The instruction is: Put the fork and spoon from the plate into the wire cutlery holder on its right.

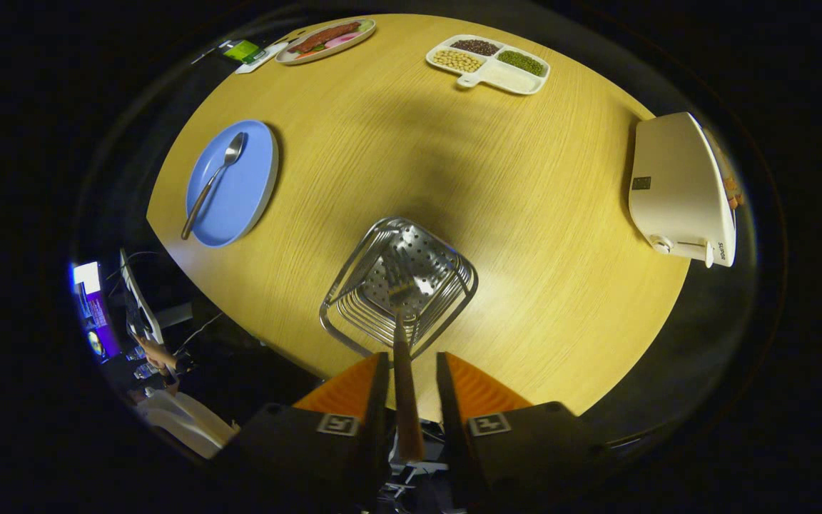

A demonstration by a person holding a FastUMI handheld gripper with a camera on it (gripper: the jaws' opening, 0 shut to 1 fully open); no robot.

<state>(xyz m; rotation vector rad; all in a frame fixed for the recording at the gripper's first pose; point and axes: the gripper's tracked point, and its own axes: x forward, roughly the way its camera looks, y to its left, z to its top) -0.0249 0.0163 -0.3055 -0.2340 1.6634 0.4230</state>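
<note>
The fork (402, 357) stands in the wire cutlery holder (351, 275), tines down on its perforated bottom, and its handle rises back between my fingers. My gripper (412, 355) is right above the holder. Its orange fingers (354, 385) are spread wider than the handle, which lies by the left finger with a dark gap to the right one. The spoon (212, 182) lies on the blue plate (248, 178), off to the left of the holder and beyond it.
On the round wooden table (525, 214) a white appliance (678, 189) sits at the right edge. A divided tray of beans (489, 63) and a plate of food (325, 39) stand at the far side, beside a small green-screened device (243, 51).
</note>
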